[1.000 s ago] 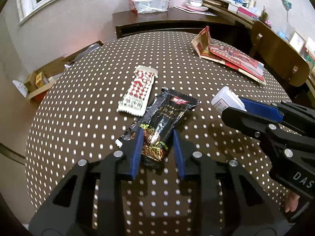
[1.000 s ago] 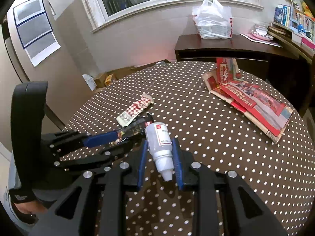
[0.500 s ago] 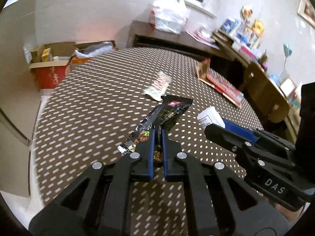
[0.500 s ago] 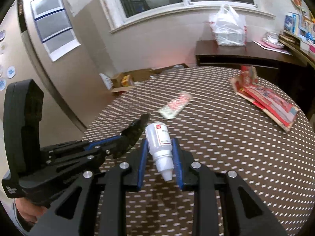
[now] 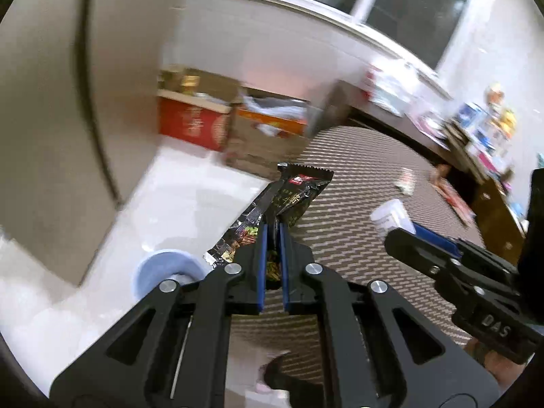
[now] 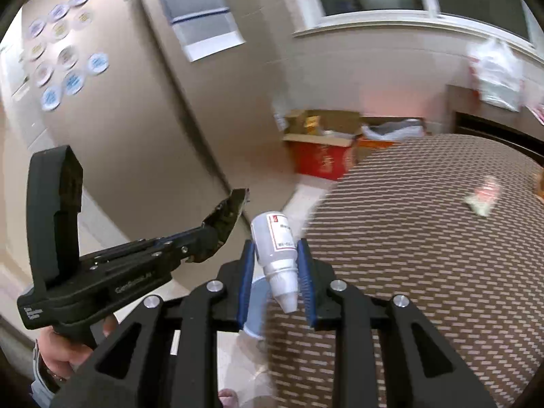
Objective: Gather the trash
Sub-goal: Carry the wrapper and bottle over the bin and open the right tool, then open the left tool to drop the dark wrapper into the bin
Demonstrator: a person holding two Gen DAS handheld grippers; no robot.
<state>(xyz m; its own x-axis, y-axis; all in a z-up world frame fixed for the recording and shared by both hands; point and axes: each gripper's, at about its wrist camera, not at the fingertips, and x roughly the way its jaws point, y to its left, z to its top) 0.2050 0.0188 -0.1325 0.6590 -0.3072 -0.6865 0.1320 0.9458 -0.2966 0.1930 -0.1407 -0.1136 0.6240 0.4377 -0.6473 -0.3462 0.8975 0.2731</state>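
A glossy, crinkled black snack wrapper (image 5: 299, 193) was pinched by the left gripper (image 5: 272, 234), while the right gripper (image 6: 277, 265) clamped a smooth white plastic bottle (image 6: 277, 248).

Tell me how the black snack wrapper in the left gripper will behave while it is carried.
The black snack wrapper is probably floppy: its free end stands creased and bent beyond the left gripper. It looks light, being thin film pinched flat between shut jaws. Its glossy surface may be slippery, so it could slide out if the grip loosens.
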